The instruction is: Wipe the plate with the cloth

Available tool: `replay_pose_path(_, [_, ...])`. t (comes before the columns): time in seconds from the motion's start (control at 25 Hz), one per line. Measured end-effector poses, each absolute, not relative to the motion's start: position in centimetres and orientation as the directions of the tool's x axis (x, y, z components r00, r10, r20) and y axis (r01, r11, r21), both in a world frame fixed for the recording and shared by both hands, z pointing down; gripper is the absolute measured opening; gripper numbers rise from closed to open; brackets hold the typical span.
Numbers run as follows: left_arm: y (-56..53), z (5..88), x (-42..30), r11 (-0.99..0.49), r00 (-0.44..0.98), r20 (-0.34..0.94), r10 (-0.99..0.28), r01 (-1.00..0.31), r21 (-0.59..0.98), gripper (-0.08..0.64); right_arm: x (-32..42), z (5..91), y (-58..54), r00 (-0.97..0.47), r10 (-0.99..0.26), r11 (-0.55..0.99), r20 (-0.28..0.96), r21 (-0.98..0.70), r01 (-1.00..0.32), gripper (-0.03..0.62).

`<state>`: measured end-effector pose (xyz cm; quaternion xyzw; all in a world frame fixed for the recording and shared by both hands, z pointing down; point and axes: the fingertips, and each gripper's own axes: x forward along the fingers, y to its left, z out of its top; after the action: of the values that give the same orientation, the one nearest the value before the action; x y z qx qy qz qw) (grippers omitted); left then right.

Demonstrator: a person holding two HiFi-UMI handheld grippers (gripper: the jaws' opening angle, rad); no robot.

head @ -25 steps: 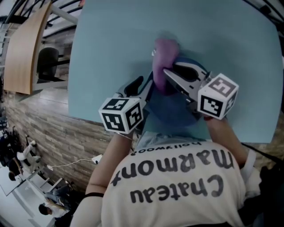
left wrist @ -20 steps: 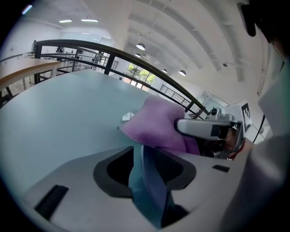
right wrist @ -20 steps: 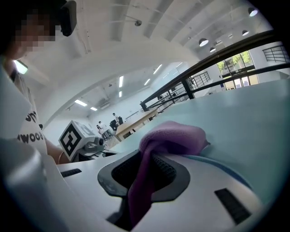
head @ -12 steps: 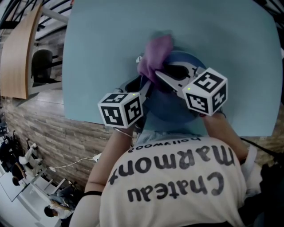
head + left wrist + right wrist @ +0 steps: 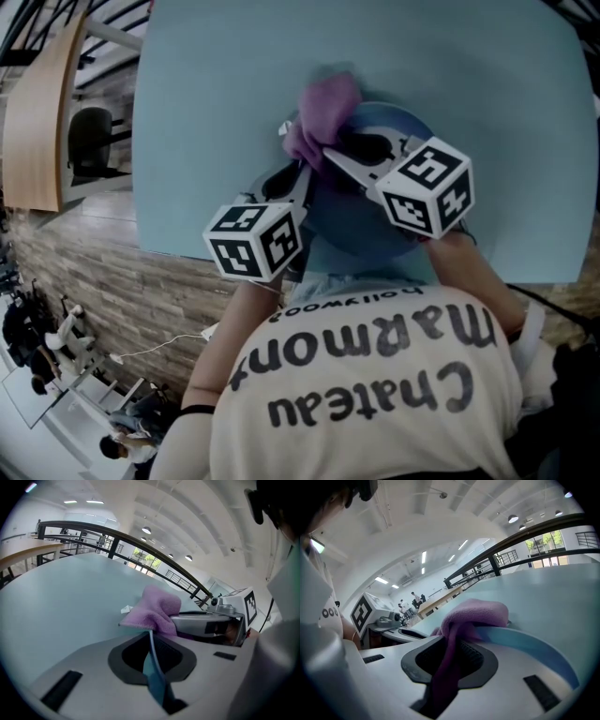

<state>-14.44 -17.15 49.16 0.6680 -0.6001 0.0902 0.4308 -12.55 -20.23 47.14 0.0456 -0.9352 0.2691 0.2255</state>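
On the pale blue table [image 5: 216,112], the dark blue plate [image 5: 361,230] lay near the middle in the head view, just ahead of the person's shirt [image 5: 366,375]. The left gripper [image 5: 298,183] met the plate at its 9 o'clock edge. Its jaws had just been closing, and the left gripper view showed them pinched on the plate's thin rim [image 5: 152,660], which stood on edge between the dark pads.

The right gripper [image 5: 326,150] reached across the plate from about 4 o'clock towards 10 o'clock, its marker cube [image 5: 427,187] above the dish. Its jaws were clamped on the purple cloth [image 5: 473,616]: a strip of it ran down between the pads, and the rest bunched just beyond them. That bunch sat at the plate's 11 o'clock rim, partly on the plate and partly over the table. From the right gripper view, the plate's lighter rim [image 5: 534,644] curved away at 3 o'clock of the cloth. A small white tag [image 5: 125,610] stuck out at the cloth's 9 o'clock side
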Motion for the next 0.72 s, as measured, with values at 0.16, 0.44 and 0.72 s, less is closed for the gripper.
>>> replay_pose_path(0.16, [-17.2, 47.8, -14.2, 0.077, 0.262, 0.616, -0.743, -0.880, 0.468, 0.020, -12.0, 46.4, -20.7, -0.898, 0.005, 0.848, 0.439, -0.478, -0.228, 0.083])
replay_pose_path(0.44, [-17.5, 46.2, -13.4, 0.034, 0.256, 0.581, -0.772, -0.897, 0.441, 0.026, -10.2, 46.5, -21.8, -0.902, -0.082, 0.827, 0.425, -0.476, -0.299, 0.083])
replay_pose_path(0.72, [-17.2, 43.8, -11.1, -0.005, 0.243, 0.560, -0.792, -0.920, 0.392, 0.031, -6.6, 45.2, -22.8, -0.901, -0.161, 0.794, 0.403, -0.489, -0.361, 0.083])
